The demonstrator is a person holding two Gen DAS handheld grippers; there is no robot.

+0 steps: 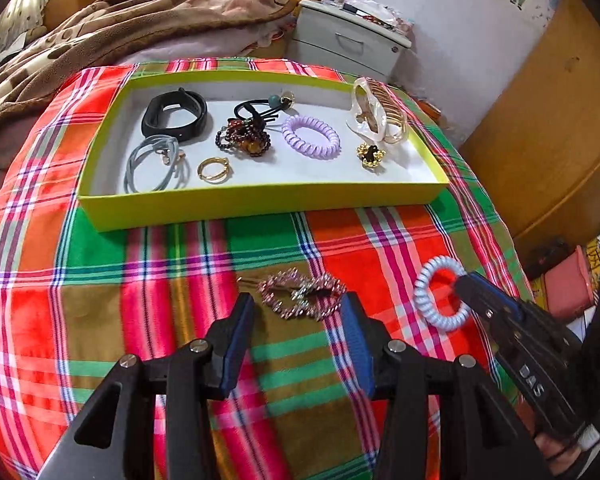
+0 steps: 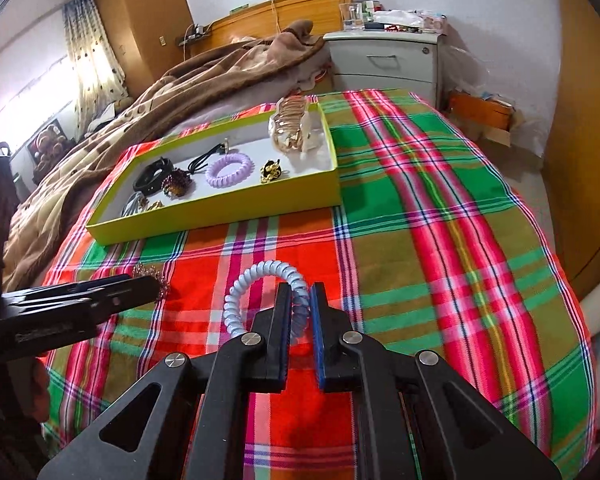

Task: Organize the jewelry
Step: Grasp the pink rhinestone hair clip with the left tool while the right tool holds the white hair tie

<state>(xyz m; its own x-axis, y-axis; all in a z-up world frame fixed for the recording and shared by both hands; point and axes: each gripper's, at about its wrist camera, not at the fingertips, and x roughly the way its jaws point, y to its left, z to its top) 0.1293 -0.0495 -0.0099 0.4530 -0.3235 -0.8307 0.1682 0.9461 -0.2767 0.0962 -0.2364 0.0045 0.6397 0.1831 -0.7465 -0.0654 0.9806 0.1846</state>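
Two tools over the bed's plaid cloth; right tool clamps the pale-blue coil hair tie; left tool stands wide before the sparkly hair clip, near the yellow tray's front edge.

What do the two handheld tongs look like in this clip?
Both left tongs and right tongs are matte black plastic with angular linkage arms, round silver pivot screws and blue ribbed pads lining the fingers. Pale raised lettering runs along the right tongs' side. No cables or sleeves show.
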